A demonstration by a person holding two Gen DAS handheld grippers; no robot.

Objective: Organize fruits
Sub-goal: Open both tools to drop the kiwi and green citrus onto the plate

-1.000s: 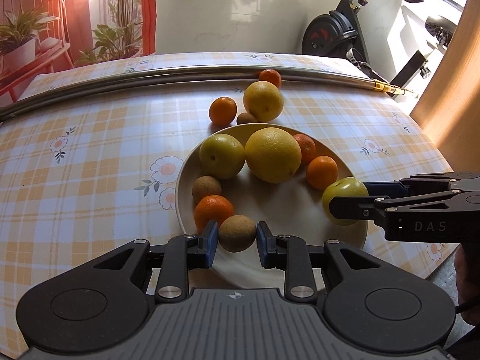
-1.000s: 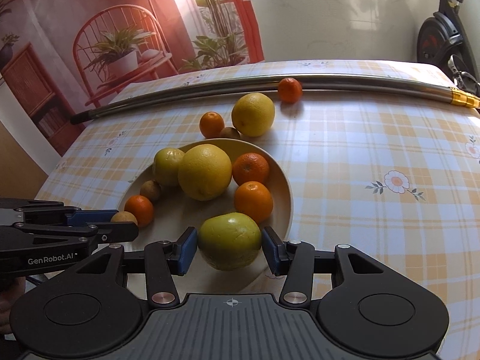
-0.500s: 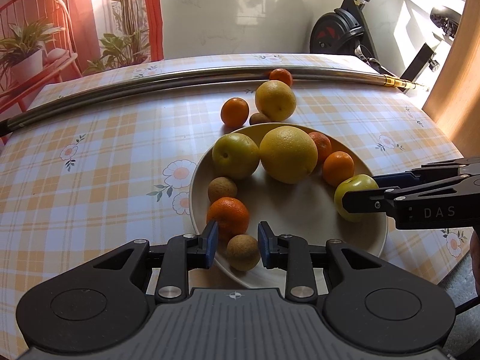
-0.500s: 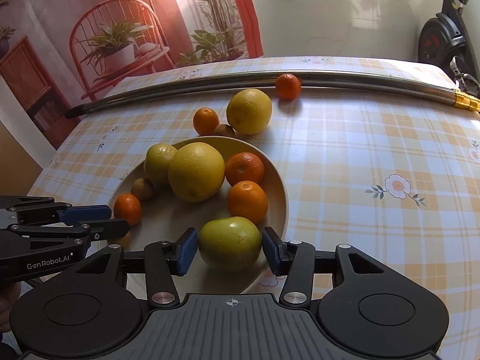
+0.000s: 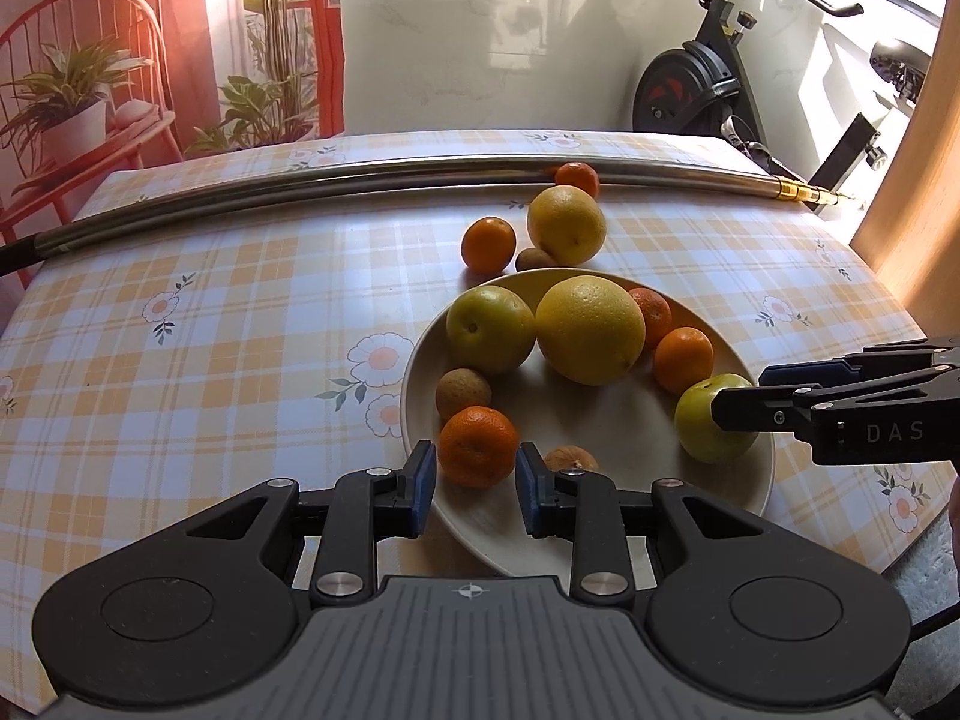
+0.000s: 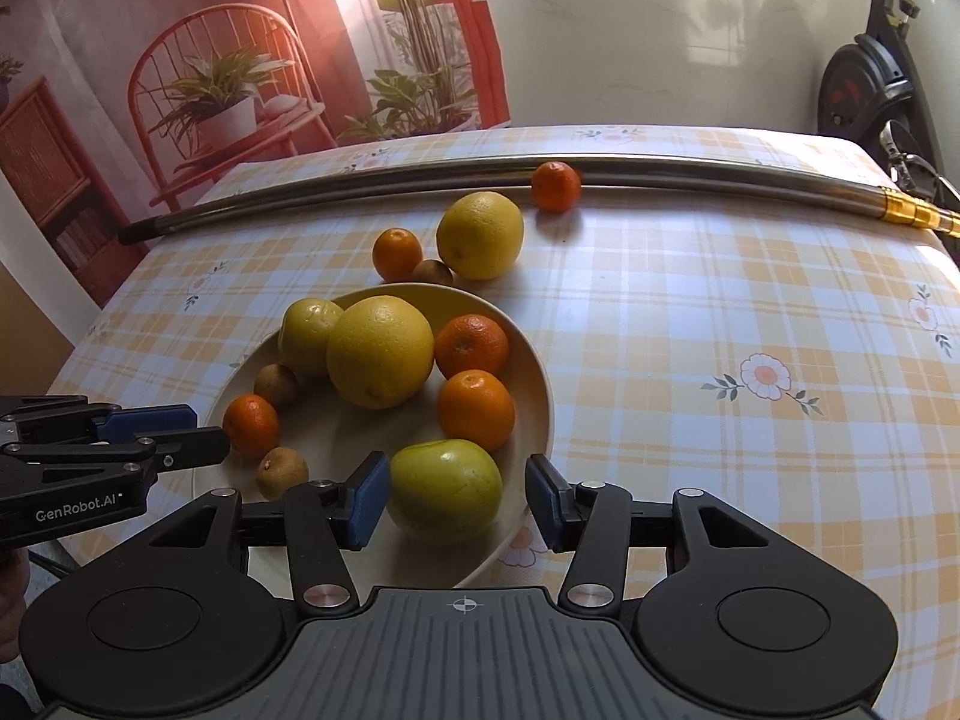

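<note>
Presently: left gripper point(image 5: 470, 477) open, empty, pads flanking a mandarin point(image 5: 477, 446) on the plate point(image 5: 759, 483). Right gripper point(image 6: 457, 498) open, clear of the green apple point(image 6: 445, 487) lying inside the near rim. Advice: withdraw straight back, nudging nothing; four fruits remain beyond the plate.

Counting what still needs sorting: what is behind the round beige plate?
Behind the round beige plate: a small orange mandarin, a brown kiwi, a large yellow citrus. The plate rim partly hides the kiwi.
</note>
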